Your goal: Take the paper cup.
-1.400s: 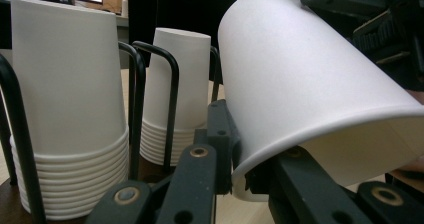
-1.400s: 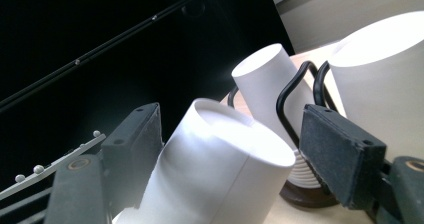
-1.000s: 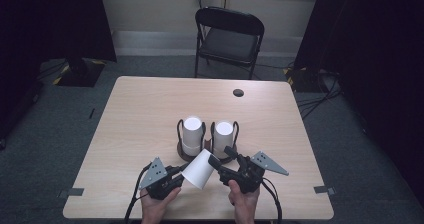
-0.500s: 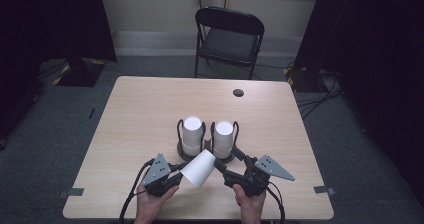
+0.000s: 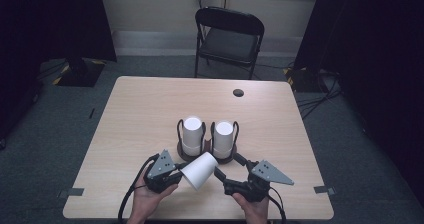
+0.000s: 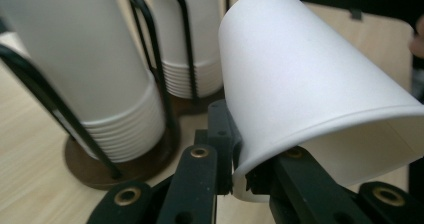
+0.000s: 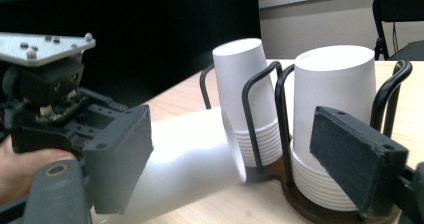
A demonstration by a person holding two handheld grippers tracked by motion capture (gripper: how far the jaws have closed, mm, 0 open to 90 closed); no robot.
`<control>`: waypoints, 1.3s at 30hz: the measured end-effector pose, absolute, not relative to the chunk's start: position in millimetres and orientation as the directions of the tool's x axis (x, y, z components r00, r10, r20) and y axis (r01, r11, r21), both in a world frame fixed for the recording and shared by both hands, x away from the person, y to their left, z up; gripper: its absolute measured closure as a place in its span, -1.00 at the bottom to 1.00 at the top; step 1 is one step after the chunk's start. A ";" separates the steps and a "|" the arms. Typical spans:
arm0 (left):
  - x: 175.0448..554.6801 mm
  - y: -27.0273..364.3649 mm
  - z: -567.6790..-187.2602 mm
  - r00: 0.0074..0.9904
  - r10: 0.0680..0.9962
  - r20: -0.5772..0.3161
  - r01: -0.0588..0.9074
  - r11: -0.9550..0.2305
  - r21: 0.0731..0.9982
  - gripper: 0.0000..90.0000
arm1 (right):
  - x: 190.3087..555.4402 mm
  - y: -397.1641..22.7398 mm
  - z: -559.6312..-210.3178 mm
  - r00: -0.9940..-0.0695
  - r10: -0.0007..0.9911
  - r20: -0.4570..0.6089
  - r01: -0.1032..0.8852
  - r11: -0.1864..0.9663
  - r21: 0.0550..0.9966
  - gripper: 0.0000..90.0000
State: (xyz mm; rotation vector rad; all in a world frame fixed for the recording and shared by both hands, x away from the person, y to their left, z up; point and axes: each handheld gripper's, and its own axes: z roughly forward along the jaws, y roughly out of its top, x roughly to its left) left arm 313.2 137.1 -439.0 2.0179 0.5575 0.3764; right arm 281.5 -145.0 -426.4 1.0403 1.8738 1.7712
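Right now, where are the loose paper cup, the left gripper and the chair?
loose paper cup point(image 5: 200, 170), high view, its side wall.
left gripper point(image 6: 240, 171), left gripper view, between its fingertips at the cup's rim.
chair point(image 5: 229, 43), high view, its seat.

High cam looks down/fwd; both tong cams close, sharing cup stacks point(image 6: 115, 84).

Two cup stacks point(image 5: 192, 134) point(image 5: 223, 138) standing side by side in a holder point(image 5: 206, 156); loose cup point(image 5: 199, 170) lying just before it.

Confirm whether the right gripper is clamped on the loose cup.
No: in the right gripper view the right gripper's jaws stand wide apart, while the left gripper pinches the cup's rim.
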 end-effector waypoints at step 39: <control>328.1 138.3 -426.5 0.875 0.477 -0.083 0.381 -0.575 0.724 0.88 | 261.4 -98.9 -451.5 -0.790 0.558 -0.254 0.077 0.501 0.862 -0.61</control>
